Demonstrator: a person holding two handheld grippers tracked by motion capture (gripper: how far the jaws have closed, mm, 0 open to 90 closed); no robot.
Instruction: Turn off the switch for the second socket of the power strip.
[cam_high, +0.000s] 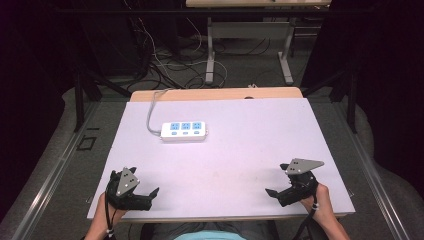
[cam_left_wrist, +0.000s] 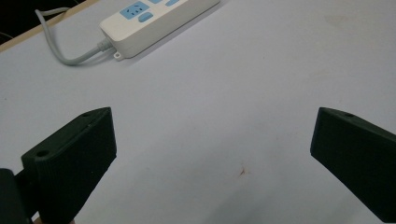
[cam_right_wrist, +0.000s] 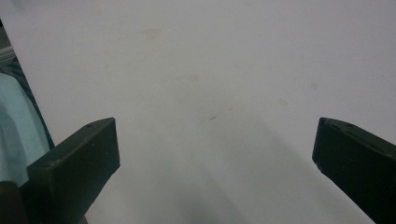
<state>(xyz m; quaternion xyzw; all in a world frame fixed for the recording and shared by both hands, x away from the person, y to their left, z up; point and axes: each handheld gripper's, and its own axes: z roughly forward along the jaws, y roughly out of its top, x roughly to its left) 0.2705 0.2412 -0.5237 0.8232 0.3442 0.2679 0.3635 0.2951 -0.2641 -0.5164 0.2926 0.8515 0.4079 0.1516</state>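
Left gripper (cam_high: 145, 196): jaws released and spread wide, nothing between them, positioned over the near left edge of the white table (cam_high: 240, 150). Right gripper (cam_high: 276, 194): jaws likewise released and empty, over the near right edge. Power strip (cam_high: 184, 131): lies flat farther back on the table, at about 1 o'clock from the left gripper and 11 o'clock from the right, well apart from both. Its grey cord (cam_high: 151, 112) runs toward the far edge.

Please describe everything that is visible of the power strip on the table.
The power strip is a white oblong block, plastic by its look, with three blue socket faces in a row and small blue buttons beneath them. It lies flat on the pale table, left of centre toward the far edge. A grey cable leaves its left end and runs over that edge. Nothing else touches it.
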